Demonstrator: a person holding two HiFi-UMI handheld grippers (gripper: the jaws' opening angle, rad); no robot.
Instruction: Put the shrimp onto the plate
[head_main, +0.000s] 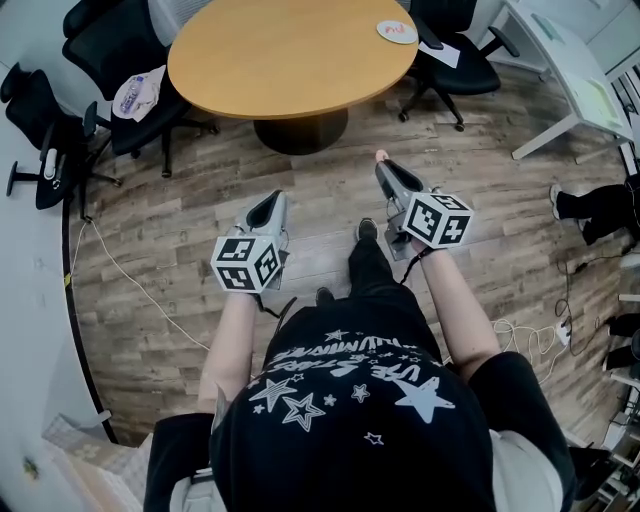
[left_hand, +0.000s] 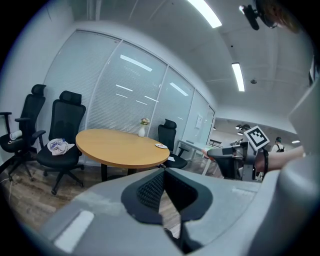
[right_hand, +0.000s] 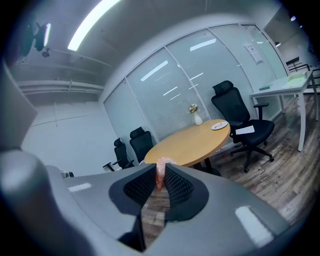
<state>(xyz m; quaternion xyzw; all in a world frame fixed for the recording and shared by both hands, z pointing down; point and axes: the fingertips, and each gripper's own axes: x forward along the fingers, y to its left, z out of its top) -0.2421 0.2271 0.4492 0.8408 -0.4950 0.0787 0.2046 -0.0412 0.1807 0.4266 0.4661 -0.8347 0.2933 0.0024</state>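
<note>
A pink shrimp (right_hand: 160, 173) is pinched between the pads of my right gripper (right_hand: 160, 180), which is shut on it. In the head view its tip (head_main: 380, 155) pokes out of the right gripper (head_main: 384, 170), held over the wood floor short of the round table (head_main: 290, 60). The small white plate (head_main: 397, 31) lies near the table's far right edge, and both gripper views also catch the plate (right_hand: 219, 125) (left_hand: 161, 145). My left gripper (head_main: 271, 203) hangs at my left, shut on nothing, with its jaws (left_hand: 163, 172) meeting at the tips.
Black office chairs (head_main: 120, 60) ring the table; one holds a crumpled bag (head_main: 138, 93). Another chair (head_main: 455, 62) stands at the right beside a white desk (head_main: 570, 75). A small vase (right_hand: 197, 118) stands on the table. Cables (head_main: 120, 270) trail over the floor.
</note>
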